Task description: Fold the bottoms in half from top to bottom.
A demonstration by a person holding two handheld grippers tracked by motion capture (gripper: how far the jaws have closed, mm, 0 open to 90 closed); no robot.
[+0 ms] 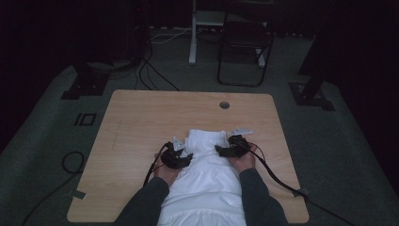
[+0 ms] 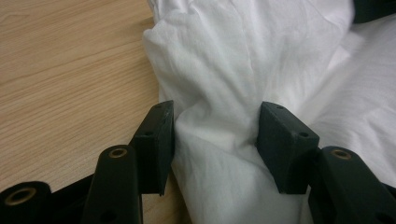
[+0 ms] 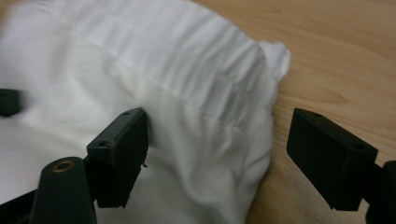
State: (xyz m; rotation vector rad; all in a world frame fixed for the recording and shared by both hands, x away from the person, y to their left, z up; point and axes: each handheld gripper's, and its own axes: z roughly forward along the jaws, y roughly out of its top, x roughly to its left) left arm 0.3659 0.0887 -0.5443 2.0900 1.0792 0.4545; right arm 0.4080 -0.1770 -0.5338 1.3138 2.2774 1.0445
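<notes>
A white garment point(image 1: 207, 179) is lying on the desk point(image 1: 141, 122), running from the near edge, where it is hanging over towards the person, up to roughly the middle of the desk. Its far end is bunched into a gathered band, and the cloth is narrowing there between the two hands.

The left tongs point(image 1: 181, 157) are sitting at the left side of the garment's far portion. In the left gripper view, the left tongs point(image 2: 215, 135) are pinching a thick ridge of white cloth, with both pads pressing against the fold from either side. The jaws are standing partly apart because the bunched fabric is filling the gap. Judging by this, the left side is being kept gathered so the fold is not slipping loose.

The right tongs point(image 1: 225, 150) are resting at the right side of the same far portion. In the right gripper view, the right tongs point(image 3: 217, 149) are spread wide. One pad is lying on the cloth, the other is hanging over bare desk wood just beyond the garment's edge, clear of the fabric. The garment's edge is lying between the pads but is not being pressed.

It appears the garment is being folded or gathered inward, with the right side free and the left side held as the anchor.
</notes>
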